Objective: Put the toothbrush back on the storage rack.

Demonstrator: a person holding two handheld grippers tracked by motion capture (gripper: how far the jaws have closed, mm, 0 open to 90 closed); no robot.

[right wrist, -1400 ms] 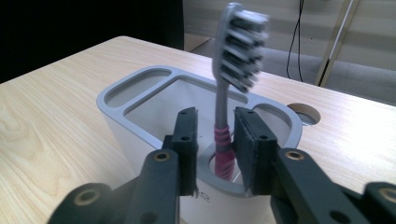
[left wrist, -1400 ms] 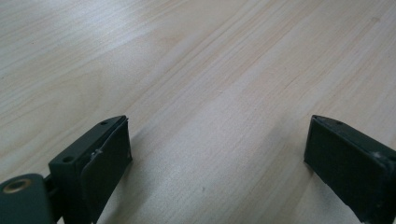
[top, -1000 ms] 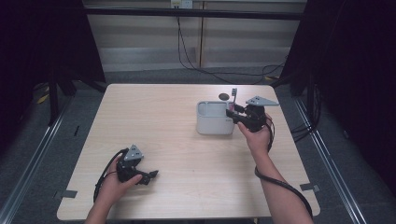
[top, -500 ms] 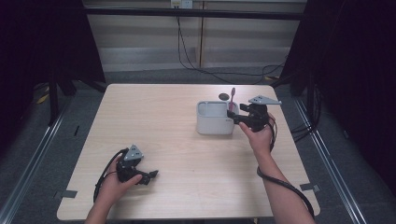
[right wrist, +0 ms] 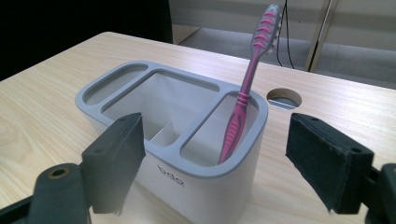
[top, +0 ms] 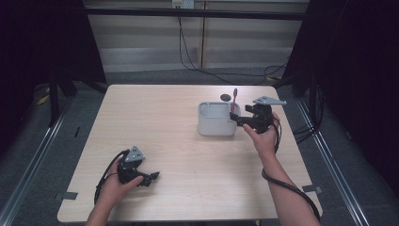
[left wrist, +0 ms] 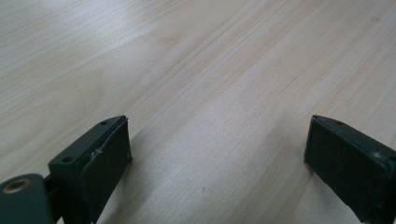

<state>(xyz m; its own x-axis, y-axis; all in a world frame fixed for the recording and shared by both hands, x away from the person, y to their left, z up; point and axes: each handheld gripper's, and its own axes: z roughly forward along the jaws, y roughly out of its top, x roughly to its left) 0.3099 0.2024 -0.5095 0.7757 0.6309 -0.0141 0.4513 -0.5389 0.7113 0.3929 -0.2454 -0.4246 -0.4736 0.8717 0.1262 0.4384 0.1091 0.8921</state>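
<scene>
A grey compartment holder [top: 214, 125] stands on the right half of the wooden table [top: 155, 117]. A pink toothbrush [top: 233, 100] leans upright in its right-hand end compartment. My right gripper [top: 236, 118] sits at that end of the holder, open; its jaws have just been opening. In the right gripper view the toothbrush [right wrist: 247, 88] and the holder's near corner [right wrist: 205, 172] lie between the jaws of the right gripper [right wrist: 219, 140], and neither pad touches them. My left gripper [top: 151, 178] rests low at the table's front left, open, with bare wood between the jaws of the left gripper [left wrist: 215, 140].
A round cable hole [top: 226, 97] lies in the tabletop just behind the holder, also visible as the hole [right wrist: 284, 99] past the toothbrush. The holder's other compartments [right wrist: 154, 98] hold nothing. Black cables [top: 197, 61] run across the floor beyond the table's far edge.
The right gripper's jaws have spread away from the toothbrush, which stays leaning in the holder. The left hand and its gripper have kept still.
</scene>
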